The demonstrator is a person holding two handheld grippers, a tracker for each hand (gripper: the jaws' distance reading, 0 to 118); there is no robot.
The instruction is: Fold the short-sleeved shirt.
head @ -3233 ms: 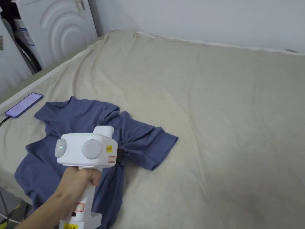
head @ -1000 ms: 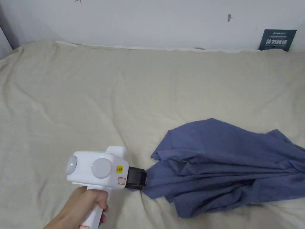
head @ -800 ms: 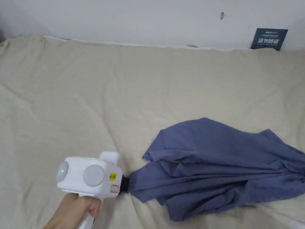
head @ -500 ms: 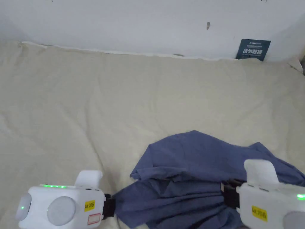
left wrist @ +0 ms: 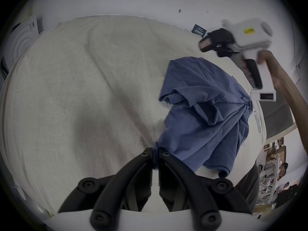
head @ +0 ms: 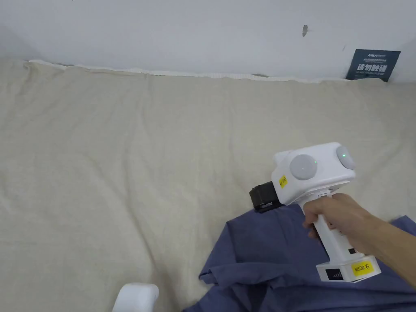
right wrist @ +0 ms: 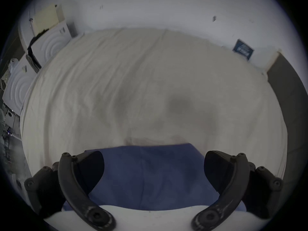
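Change on the right side: half a second ago the right tool [head: 260, 199] sat low at the shirt's bunched folds, and now it is up over the shirt's far edge, jaws spread wide with nothing between them, as the right gripper view shows. The left tool [left wrist: 155, 158] has slipped to the bottom edge of the head view, only its white top showing at 7 o'clock, and it stays clamped on a gathered corner of the blue shirt [left wrist: 208, 114].

That shirt lies crumpled on the bed [head: 142, 162], low in the head view toward 5 o'clock, its near hem hanging over the bed's near edge in the left gripper view. Open sheet runs wide toward 9, 11 and 12 o'clock, up to the wall [head: 183, 32]; a dark sign [head: 373, 65] leans there at 2 o'clock. The bed's right edge sits close beside the shirt.

The right hand [head: 337, 217] grips the white handle from 4 o'clock, forearm angled in, tool pointing toward 9 o'clock.
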